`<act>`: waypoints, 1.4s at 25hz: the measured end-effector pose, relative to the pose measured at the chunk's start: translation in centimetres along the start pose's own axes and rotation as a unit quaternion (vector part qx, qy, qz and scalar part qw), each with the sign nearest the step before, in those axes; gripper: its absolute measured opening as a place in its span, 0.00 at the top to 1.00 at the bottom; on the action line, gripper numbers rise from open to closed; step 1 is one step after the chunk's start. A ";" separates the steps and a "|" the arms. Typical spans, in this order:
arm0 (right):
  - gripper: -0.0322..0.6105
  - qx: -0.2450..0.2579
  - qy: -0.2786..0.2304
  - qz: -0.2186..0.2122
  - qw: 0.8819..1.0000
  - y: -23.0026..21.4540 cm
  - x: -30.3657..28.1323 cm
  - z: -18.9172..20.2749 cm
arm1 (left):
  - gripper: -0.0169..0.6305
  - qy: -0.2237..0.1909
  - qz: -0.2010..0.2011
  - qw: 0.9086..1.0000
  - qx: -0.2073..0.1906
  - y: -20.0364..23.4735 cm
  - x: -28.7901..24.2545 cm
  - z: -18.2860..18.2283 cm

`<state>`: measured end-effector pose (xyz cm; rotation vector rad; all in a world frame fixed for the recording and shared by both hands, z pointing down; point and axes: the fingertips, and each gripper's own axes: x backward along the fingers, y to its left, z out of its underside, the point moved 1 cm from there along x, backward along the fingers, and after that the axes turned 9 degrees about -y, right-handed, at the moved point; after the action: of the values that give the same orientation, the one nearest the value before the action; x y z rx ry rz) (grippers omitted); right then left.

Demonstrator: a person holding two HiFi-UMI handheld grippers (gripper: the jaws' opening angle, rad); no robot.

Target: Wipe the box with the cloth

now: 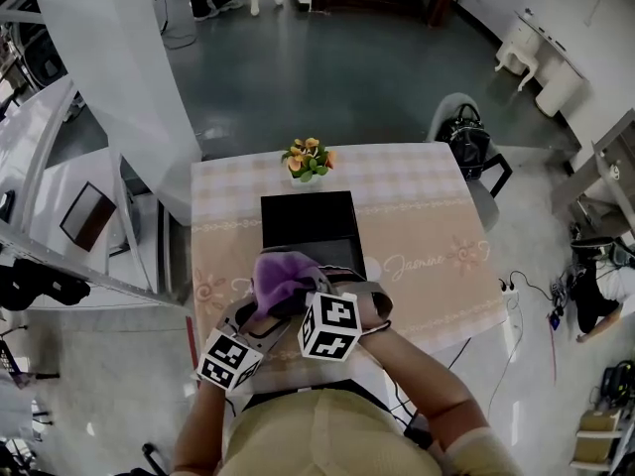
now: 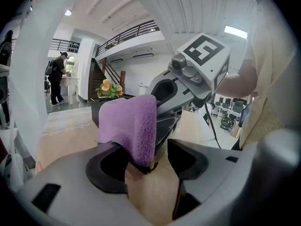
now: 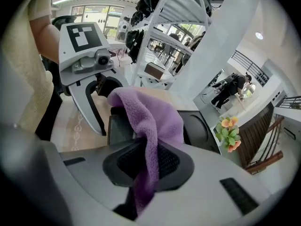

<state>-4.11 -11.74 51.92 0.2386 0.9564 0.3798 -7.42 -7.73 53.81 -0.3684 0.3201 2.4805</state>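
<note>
The right hand-held gripper [image 3: 146, 166] clamps the fuzzy purple cloth [image 3: 153, 117] over the flat black box [image 1: 308, 221] at frame centre. The left hand-held gripper [image 2: 150, 160] gapes open. I'd say pressing down and sweeping comes next.

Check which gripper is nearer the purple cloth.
Right. The right gripper is shut on the purple cloth, which is pinched between its jaws. The left gripper is open beside it, with the cloth's edge hanging just ahead of its jaws, not gripped.
</note>
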 end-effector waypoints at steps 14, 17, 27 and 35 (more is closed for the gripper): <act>0.86 0.025 0.091 0.035 0.995 -1.3 2.3 4.3 | 0.56 0.000 -0.001 1.000 0.002 0.0 0.1 -0.1; 0.86 0.036 0.118 0.043 0.991 -1.4 2.7 5.0 | 0.56 -0.001 0.000 1.000 0.000 0.0 0.1 -0.1; 0.86 0.014 0.161 0.047 0.986 -1.3 4.1 6.8 | 0.56 -0.001 0.003 1.000 -0.005 -0.2 0.3 0.0; 0.86 -0.063 0.158 0.069 0.983 -1.6 5.8 8.1 | 0.57 -0.004 0.003 1.000 -0.005 -0.2 0.3 0.2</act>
<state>5.93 -11.05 51.54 0.1312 1.2258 0.6157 -7.57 -7.40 53.84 -0.3606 0.3066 2.4895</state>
